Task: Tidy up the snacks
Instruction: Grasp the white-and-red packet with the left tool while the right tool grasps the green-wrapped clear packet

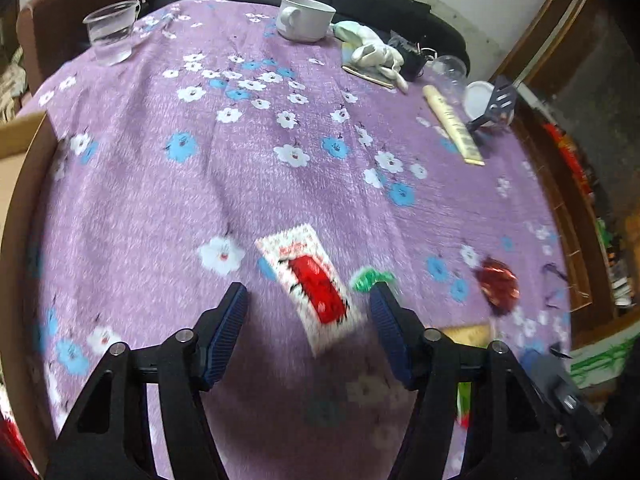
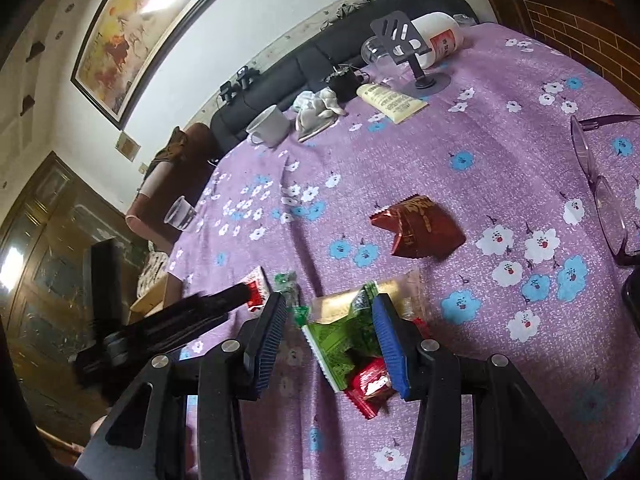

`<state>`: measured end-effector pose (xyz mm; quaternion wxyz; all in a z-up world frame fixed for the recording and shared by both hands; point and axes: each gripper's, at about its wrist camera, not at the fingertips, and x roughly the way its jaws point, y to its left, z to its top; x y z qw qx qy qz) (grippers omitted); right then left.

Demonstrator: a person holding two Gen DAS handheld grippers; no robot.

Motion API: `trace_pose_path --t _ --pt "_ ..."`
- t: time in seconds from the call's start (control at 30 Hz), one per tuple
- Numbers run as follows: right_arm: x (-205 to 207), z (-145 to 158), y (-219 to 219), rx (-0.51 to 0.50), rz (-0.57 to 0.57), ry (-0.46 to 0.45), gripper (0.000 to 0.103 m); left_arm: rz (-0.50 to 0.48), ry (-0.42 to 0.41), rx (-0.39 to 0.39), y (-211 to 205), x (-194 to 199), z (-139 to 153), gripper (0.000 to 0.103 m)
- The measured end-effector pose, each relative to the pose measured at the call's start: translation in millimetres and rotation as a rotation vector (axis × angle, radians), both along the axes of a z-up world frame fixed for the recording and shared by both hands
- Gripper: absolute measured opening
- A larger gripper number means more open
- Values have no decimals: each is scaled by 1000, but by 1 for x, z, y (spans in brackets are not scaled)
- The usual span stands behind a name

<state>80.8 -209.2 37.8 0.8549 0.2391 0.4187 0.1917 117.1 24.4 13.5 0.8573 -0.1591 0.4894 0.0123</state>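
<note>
Purple floral cloth covers the desk [image 1: 140,184]. Left claw [image 1: 308,304] is spread wide and holds nothing; the white-and-red snack packet [image 1: 310,284] lies flat on the cloth between its blue pads, touching neither. A small green-wrapped candy [image 1: 370,279] sits just at the tip of the right-hand pad; contact unclear due to blur. A dark red foil packet [image 1: 498,282] lies further right, apart.

Right claw [image 2: 330,304] is also wide open and empty. The green snack packet [image 2: 344,340] lies between its fingers, with its right part hidden behind the right-hand pad [image 2: 390,350]; a small red packet [image 2: 370,386] lies just nearer and a tan packet [image 2: 360,296] just beyond it. The dark red foil packet [image 2: 418,228] lies farther out, well apart.

Far edge: white mug [image 1: 306,18], clear plastic cup [image 1: 110,32], cream tube [image 1: 454,124]. Glasses [image 2: 600,184] at right.
</note>
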Motion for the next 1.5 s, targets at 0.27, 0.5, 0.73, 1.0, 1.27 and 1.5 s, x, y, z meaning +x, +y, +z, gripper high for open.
trace_pose_path --t 0.27,0.5,0.73,1.0,1.27,1.5 --pt "-3 5 5 -12 22 -28 48 -44 -62 173 -3 -15 -3 26" --pt "-8 7 22 -45 74 -77 45 -88 -140 154 27 -65 -6 26" --pt "-14 8 60 -159 173 -117 31 -105 -172 129 28 -60 -7 24" --pt "21 7 107 -292 241 3 26 -103 -164 105 34 -62 -7 21" --pt "51 -22 128 -417 224 60 25 -104 -164 109 34 -62 -7 21" --pt "35 -32 134 -548 226 6 19 -106 -165 115 33 -62 -7 21"
